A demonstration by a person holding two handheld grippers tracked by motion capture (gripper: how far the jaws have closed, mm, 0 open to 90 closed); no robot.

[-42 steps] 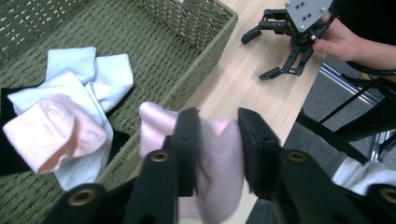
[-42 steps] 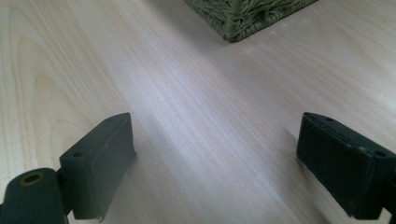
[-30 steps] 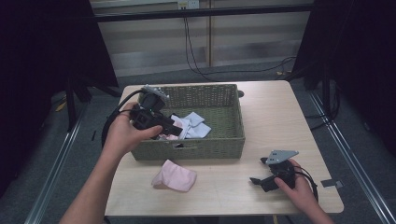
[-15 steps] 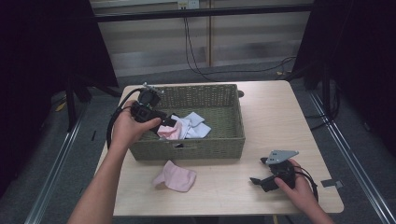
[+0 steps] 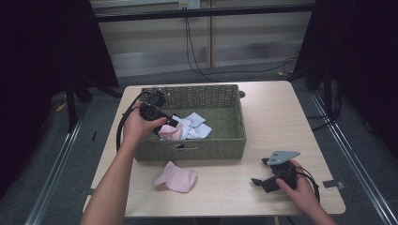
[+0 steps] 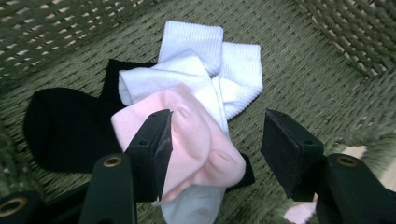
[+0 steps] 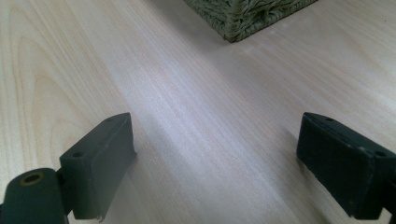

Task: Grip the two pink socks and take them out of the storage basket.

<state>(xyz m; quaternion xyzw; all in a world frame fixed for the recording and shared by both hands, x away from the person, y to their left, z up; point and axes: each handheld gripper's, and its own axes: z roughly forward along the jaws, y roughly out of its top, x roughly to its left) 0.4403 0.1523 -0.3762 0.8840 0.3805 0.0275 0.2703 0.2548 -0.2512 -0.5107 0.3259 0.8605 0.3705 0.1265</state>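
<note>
A green woven basket (image 5: 206,150) stands mid-table with white socks (image 5: 197,126) in it. My left gripper (image 5: 172,123) reaches into its left side. In the left gripper view, this gripper (image 6: 217,121) hangs just over a pink sock (image 6: 196,144), which lies loose on the white socks (image 6: 219,60) and a black sock (image 6: 65,126). Its jaws have just been opening; the pads stand apart and do not press the sock. A second pink sock (image 5: 177,177) lies on the table in front of the basket. My right gripper (image 5: 259,171) rests open on the table at the front right, nothing between its jaws (image 7: 215,126).
The light wooden table (image 5: 281,117) has bare room to the right of the basket and along the front edge. The basket's corner (image 7: 243,18) shows ahead of the right gripper. Cables trail over the floor behind the table.
The left hand has sunk and moved into the basket with the pink sock. Its jaws have spread, and the sock now lies on the pile. The right hand has kept still.
</note>
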